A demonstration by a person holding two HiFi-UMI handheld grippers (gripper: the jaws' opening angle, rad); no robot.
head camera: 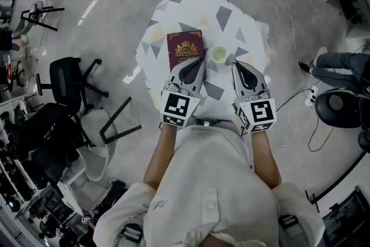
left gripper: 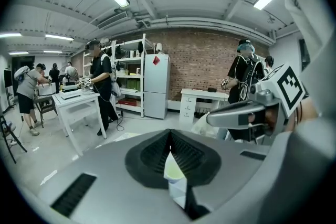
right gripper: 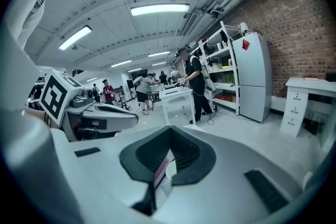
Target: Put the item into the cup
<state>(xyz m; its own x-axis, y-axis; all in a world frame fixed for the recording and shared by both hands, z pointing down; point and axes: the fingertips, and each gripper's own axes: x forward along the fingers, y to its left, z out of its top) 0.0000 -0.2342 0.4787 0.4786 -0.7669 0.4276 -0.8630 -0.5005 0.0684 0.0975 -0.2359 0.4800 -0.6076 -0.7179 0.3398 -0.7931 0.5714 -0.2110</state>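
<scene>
Currently both clenched on nothing: left tool (head camera: 195,65) over near right corner of the red booklet (head camera: 184,48), right tool (head camera: 239,66) just near-right of the cup (head camera: 219,54) on the bench (head camera: 231,20). I'd open left wide, pinch booklet edge, right steadies cup

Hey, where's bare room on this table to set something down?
Free: the table's far edge beyond passport and cup, and the strip right of the cup. Crowded: the near side, under the left gripper and right gripper.
</scene>
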